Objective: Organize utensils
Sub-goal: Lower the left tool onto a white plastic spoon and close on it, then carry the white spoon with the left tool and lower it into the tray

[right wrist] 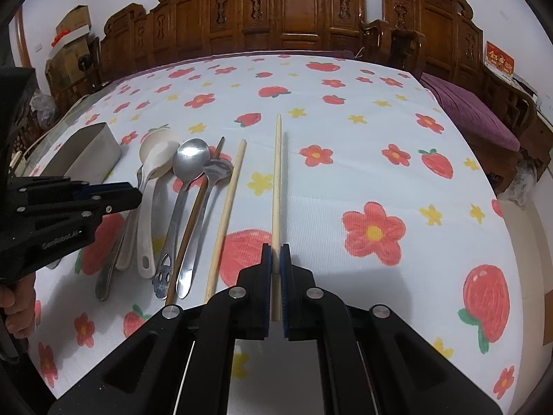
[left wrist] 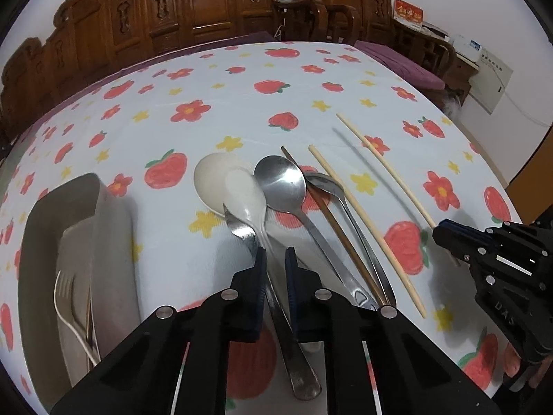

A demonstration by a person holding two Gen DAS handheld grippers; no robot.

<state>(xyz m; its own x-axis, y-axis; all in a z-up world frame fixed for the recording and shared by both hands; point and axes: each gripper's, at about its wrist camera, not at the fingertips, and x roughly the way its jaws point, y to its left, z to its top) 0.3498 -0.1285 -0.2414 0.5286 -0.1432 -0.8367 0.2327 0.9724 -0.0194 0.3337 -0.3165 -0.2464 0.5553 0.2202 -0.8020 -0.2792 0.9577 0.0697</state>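
Note:
My right gripper is shut on a pale wooden chopstick, held slightly above the cloth; it also shows in the left wrist view. A second pale chopstick lies left of it. My left gripper has its jaws narrowly apart around the handle of a steel utensil, not clearly clamped. Beside it lie a white plastic spoon, a big steel spoon, a dark chopstick and a smaller steel spoon.
A grey utensil holder stands at the left with a white fork inside. The table wears a strawberry-and-flower cloth. Carved wooden chairs line the far edge.

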